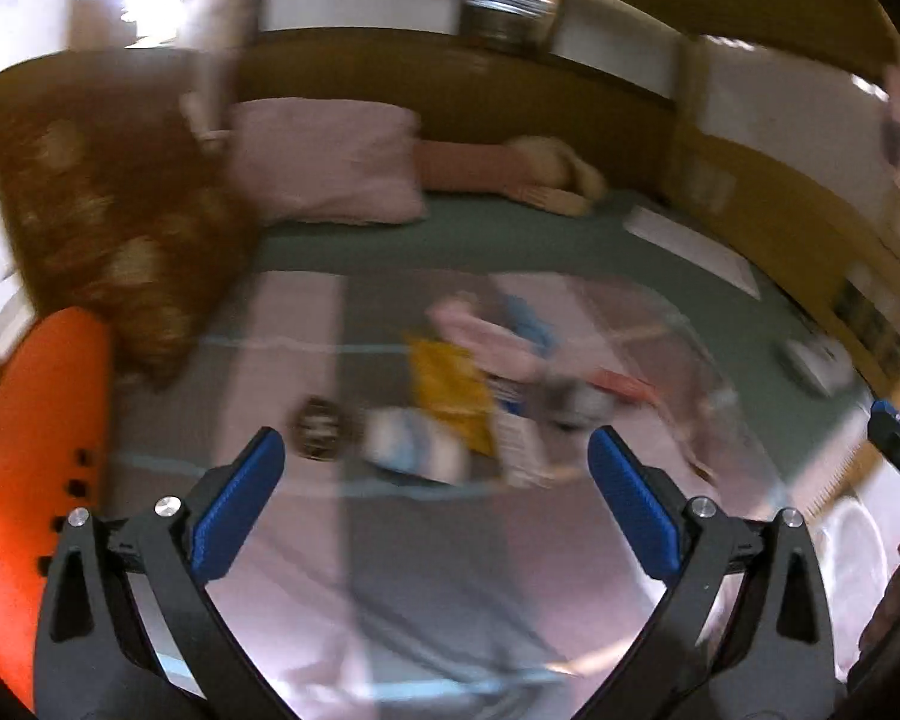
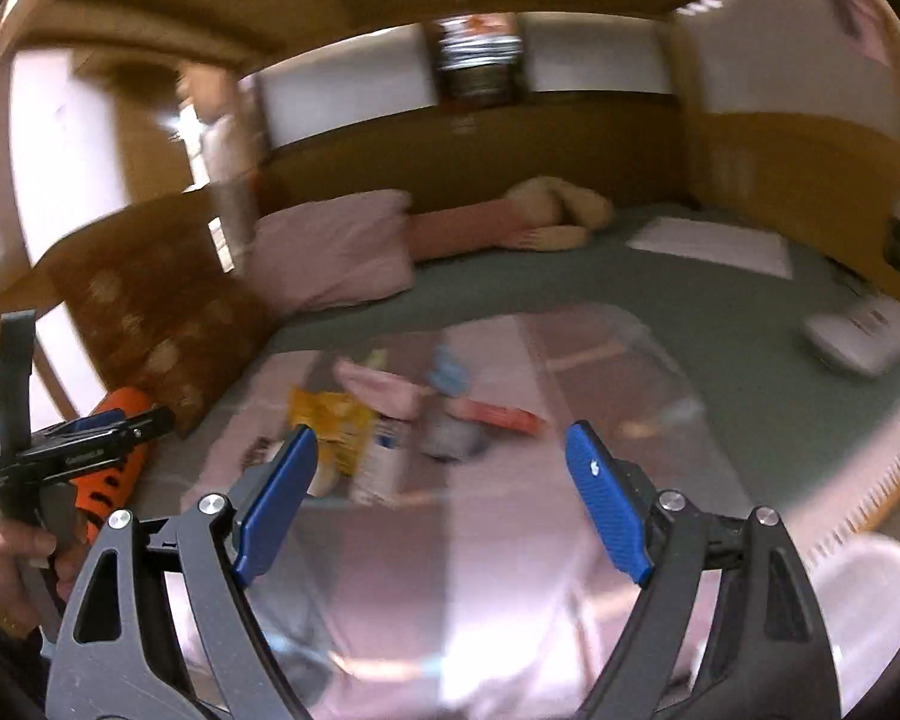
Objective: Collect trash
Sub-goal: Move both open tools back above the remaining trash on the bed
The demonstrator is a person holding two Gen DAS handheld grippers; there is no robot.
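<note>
Both views are blurred. A pile of trash lies on a pink striped blanket [image 1: 282, 540] on a bed: a yellow wrapper [image 1: 450, 384], a white and blue packet [image 1: 414, 441], a dark round lid [image 1: 321, 429], a pink wrapper [image 1: 480, 336] and a red strip [image 1: 621, 384]. My left gripper [image 1: 435, 501] is open and empty, just short of the pile. My right gripper [image 2: 444, 498] is open and empty, also just short of the pile, with the yellow wrapper [image 2: 336, 426] and a white packet [image 2: 384, 462] ahead between its fingers.
A pink pillow [image 1: 324, 162], a brown patterned cushion [image 1: 108, 222] and an orange object [image 1: 30, 450] lie at the left. A plush toy [image 1: 546, 174] and white paper [image 1: 690, 249] lie on the green sheet. A white bin [image 2: 870, 606] stands at lower right.
</note>
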